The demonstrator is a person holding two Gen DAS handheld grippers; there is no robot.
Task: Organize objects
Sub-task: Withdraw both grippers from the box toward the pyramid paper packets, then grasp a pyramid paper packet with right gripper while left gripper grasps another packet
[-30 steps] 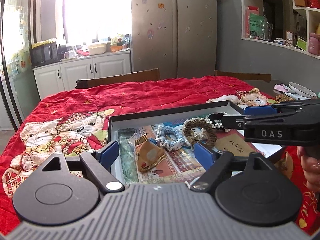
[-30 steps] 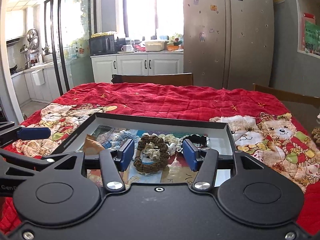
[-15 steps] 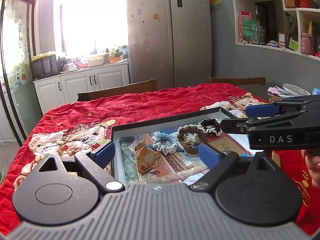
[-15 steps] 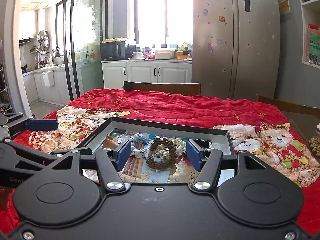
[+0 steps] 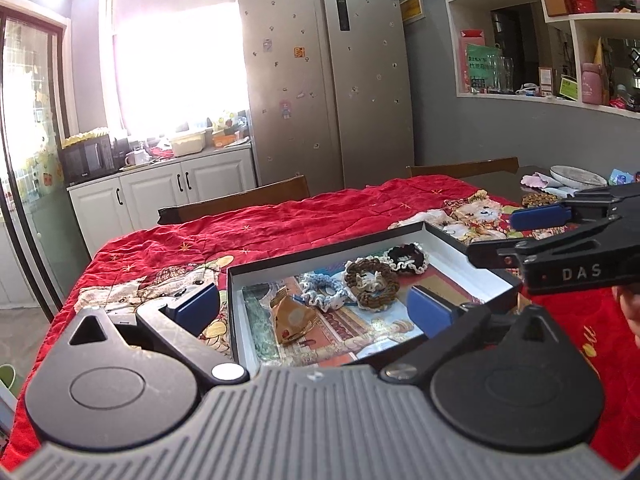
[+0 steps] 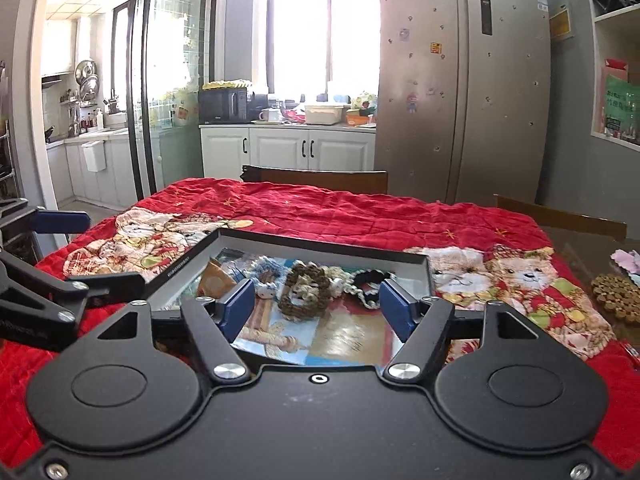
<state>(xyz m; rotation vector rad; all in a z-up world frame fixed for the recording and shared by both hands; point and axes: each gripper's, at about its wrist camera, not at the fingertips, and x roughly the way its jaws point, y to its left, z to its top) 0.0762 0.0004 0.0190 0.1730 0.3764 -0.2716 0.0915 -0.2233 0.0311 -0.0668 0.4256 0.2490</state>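
A shallow black box (image 5: 450,236) (image 6: 182,265) with a white inner wall lies on the red quilted table cover. Inside lie a brown braided scrunchie (image 5: 372,283) (image 6: 307,291), a light blue scrunchie (image 5: 323,295) (image 6: 264,269), a black and cream scrunchie (image 5: 406,258) (image 6: 366,281), a tan hair clip (image 5: 291,318) (image 6: 214,281) and a green hair clip (image 5: 262,326). My left gripper (image 5: 314,310) is open and empty above the box's near left part. My right gripper (image 6: 318,306) is open and empty above the near edge, and shows from the side in the left wrist view (image 5: 520,232).
The red cover (image 6: 360,212) with bear pictures spans the table. A round brown coaster (image 6: 616,298), a plate (image 5: 578,176) and small items lie on bare table at the far right. Wooden chairs (image 6: 316,178) stand behind. Fridge and kitchen cabinets are beyond.
Both grippers have risen and pulled back from the box, so it looks smaller and lower. Both stay open and empty. The items in the box have not moved.
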